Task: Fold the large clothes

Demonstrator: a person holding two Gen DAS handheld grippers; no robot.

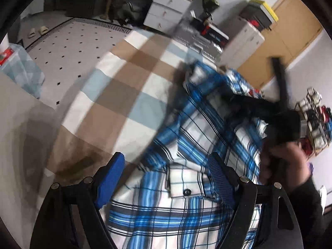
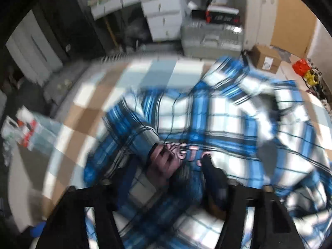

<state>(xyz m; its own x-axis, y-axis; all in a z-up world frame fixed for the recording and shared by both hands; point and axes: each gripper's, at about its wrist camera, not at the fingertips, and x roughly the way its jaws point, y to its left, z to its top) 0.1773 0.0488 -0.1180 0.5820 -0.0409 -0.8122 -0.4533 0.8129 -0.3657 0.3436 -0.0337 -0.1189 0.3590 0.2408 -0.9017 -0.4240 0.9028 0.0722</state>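
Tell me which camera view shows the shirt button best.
The left wrist view: the dark button on the plaid shirt is sharp there. In the right wrist view the shirt is blurred and no button can be seen.

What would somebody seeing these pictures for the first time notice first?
A blue and white plaid shirt lies rumpled across a bedspread checked in tan, white and pale blue. The left gripper hangs open above the shirt's buttoned pocket. In the blurred right wrist view, the right gripper points down into bunched plaid cloth.
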